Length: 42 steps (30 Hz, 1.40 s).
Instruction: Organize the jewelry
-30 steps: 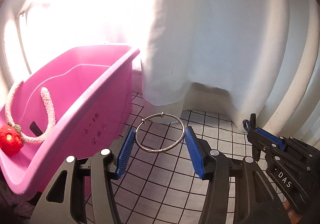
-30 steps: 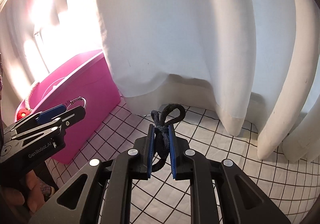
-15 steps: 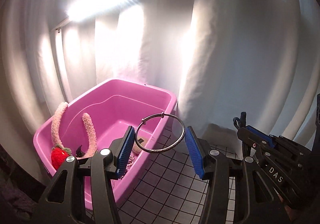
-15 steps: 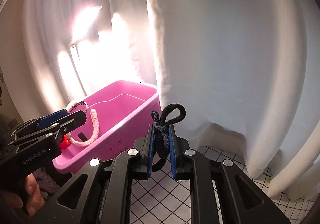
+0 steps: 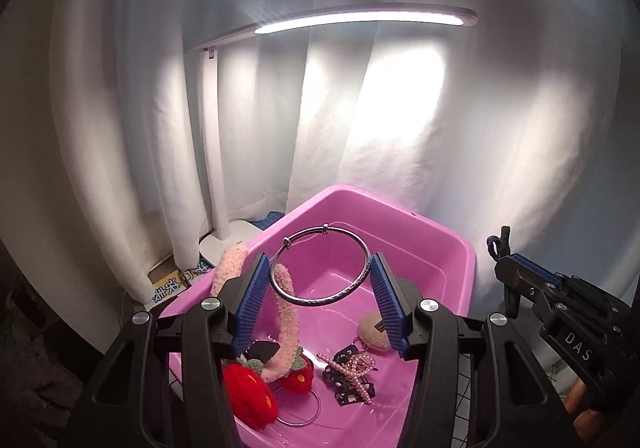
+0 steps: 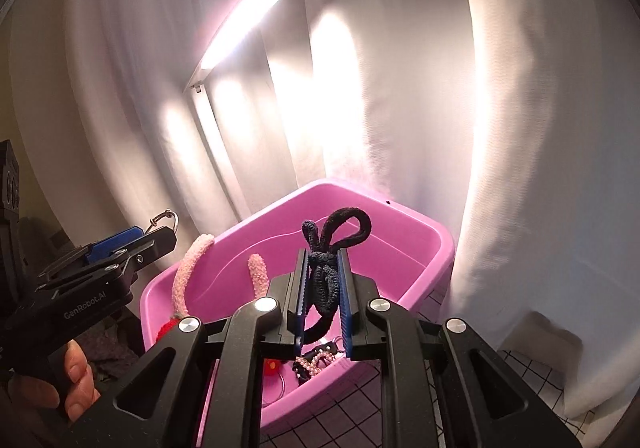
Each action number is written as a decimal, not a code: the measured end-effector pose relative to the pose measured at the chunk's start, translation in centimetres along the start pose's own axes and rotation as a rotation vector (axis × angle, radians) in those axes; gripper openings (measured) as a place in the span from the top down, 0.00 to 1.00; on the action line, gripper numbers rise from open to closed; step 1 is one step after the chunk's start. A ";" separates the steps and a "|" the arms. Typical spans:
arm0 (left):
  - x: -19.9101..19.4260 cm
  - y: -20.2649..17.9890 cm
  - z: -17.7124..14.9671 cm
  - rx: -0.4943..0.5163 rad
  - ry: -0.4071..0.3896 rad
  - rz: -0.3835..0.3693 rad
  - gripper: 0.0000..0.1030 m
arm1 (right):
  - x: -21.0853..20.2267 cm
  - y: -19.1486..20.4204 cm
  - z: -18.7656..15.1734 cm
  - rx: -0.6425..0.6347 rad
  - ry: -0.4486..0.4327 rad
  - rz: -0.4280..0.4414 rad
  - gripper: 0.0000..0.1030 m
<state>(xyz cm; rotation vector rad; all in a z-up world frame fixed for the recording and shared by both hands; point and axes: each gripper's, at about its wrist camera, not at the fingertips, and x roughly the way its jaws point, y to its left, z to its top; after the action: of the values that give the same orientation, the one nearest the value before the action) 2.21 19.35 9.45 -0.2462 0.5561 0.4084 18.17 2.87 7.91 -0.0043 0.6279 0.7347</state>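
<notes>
My left gripper (image 5: 319, 268) is shut on a silver bangle (image 5: 320, 303), which stands upright between the blue pads above the pink bin (image 5: 440, 236). In the right wrist view my right gripper (image 6: 323, 260) is shut on a black knotted hair tie (image 6: 324, 276), also over the pink bin (image 6: 420, 220). From the left wrist view, the right gripper (image 5: 516, 260) is beside the bin's right rim. Seen from the right wrist, the left gripper (image 6: 160, 236) is at the bin's left.
In the bin lie a pink fuzzy headband (image 5: 286, 312) with red strawberries (image 5: 248, 392), pearl hair clips (image 5: 352, 368) and a beige puff (image 5: 374, 330). A lit desk lamp (image 5: 360, 18) and white curtain (image 6: 520, 128) stand behind. The grid cloth (image 6: 400, 416) covers the table.
Both grippers have risen and swung toward the pink bin, so its inside now shows below them. The bangle and the hair tie stay gripped as before.
</notes>
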 end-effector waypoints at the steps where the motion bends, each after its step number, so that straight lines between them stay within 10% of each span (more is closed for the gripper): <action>1: 0.8 0.5 0.0 -0.011 0.017 0.002 0.51 | 0.9 0.2 0.2 0.000 0.018 0.009 0.87; 20: 11.7 2.4 -2.5 -0.038 0.375 0.010 0.49 | 13.1 0.9 -0.7 0.008 0.329 0.038 0.87; 26: 12.2 2.8 -2.6 -0.039 0.403 0.018 0.32 | 13.5 0.7 -0.7 0.000 0.327 -0.029 0.51; 42: 11.0 2.4 -2.3 0.010 0.389 0.033 0.21 | 12.0 0.4 -0.7 0.013 0.284 -0.067 0.49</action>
<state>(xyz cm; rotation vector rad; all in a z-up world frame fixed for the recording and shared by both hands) 8.65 24.09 1.16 -0.3097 0.9440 0.3911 24.35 10.55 1.04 -0.1192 0.8993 0.6701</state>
